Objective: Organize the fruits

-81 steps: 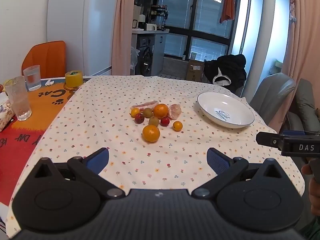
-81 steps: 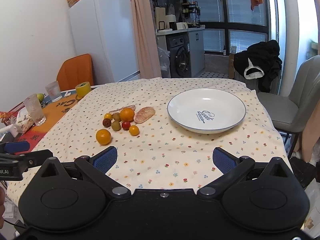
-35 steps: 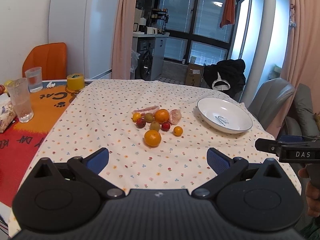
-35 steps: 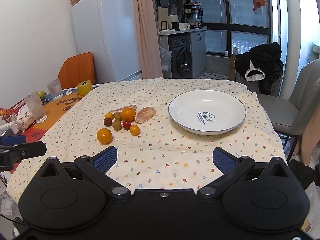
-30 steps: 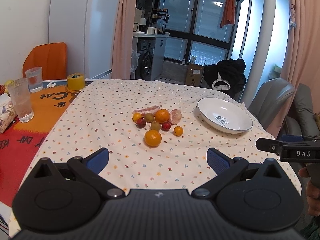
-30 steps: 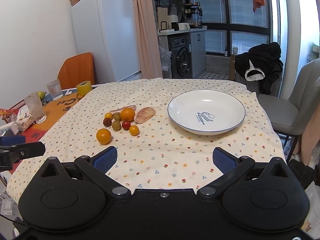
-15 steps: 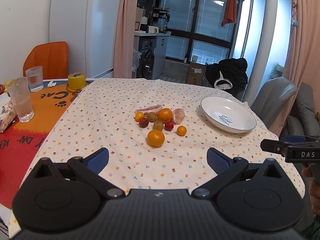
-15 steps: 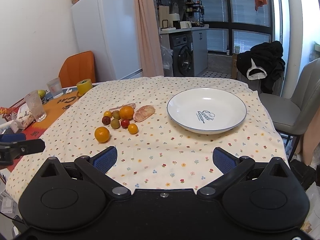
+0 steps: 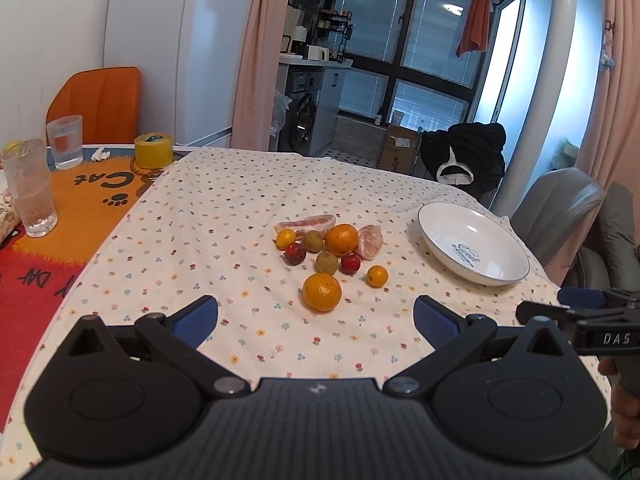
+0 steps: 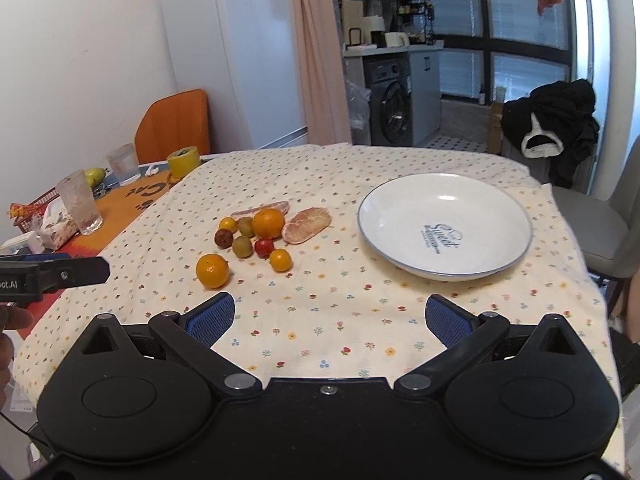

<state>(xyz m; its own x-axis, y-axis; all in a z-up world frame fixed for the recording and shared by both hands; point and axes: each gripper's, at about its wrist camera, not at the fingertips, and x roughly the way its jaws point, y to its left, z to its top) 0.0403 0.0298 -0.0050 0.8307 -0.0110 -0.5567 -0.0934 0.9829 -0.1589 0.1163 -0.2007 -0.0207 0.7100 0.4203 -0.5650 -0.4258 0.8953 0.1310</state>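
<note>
A cluster of fruit lies mid-table on the floral cloth: a near orange (image 9: 322, 292) (image 10: 212, 271), a far orange (image 9: 341, 239) (image 10: 268, 223), two peeled pomelo pieces (image 9: 370, 242) (image 10: 307, 219), and several small red, green and yellow fruits. An empty white plate (image 9: 436, 236) (image 10: 400, 200) sits to the right. My left gripper (image 9: 316, 322) is open above the near table edge, just short of the near orange. Over the near edge below the plate, my right gripper (image 10: 327, 318) is open too. Nothing is held.
On the left, an orange mat carries two glasses (image 9: 28, 188) (image 9: 65, 142) and a yellow tape roll (image 9: 153, 151). An orange chair (image 10: 174, 126) stands behind the table. At the right is a grey chair (image 9: 556, 204). The fridge and kitchen are beyond.
Both grippers have drifted slightly forward toward the table, so the fruit and plate appear a little nearer. Both stay open and nothing on the table has moved.
</note>
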